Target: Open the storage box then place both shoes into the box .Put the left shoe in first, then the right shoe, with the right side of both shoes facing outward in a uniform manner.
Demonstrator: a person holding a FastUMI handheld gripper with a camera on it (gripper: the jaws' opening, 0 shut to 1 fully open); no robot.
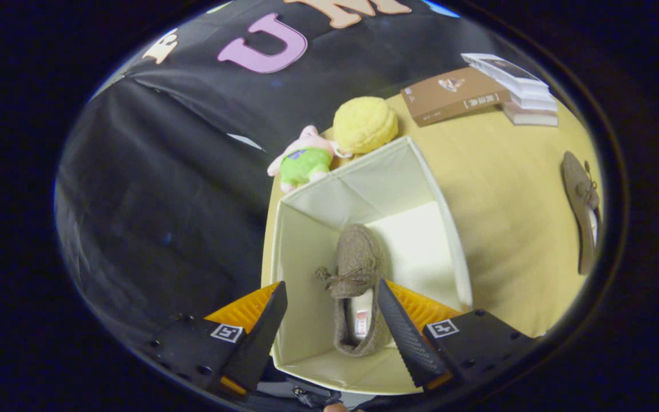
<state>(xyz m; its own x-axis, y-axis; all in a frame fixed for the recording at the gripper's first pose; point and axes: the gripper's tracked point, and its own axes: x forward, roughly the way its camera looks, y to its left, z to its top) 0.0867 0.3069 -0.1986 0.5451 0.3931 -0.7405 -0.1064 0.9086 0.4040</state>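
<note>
The cream fabric storage box stands open on the yellow table. One brown knitted shoe rests inside it, on its side near the left wall, its opening facing me. My gripper hovers above the box, open, its fingers spread to either side of the shoe's heel without touching it. The second brown shoe lies on the table far to the right of the box.
A pink plush toy in green and a yellow knitted ball sit just behind the box. A brown book and a stack of white books lie at the table's far side. The table's left edge runs beside the box.
</note>
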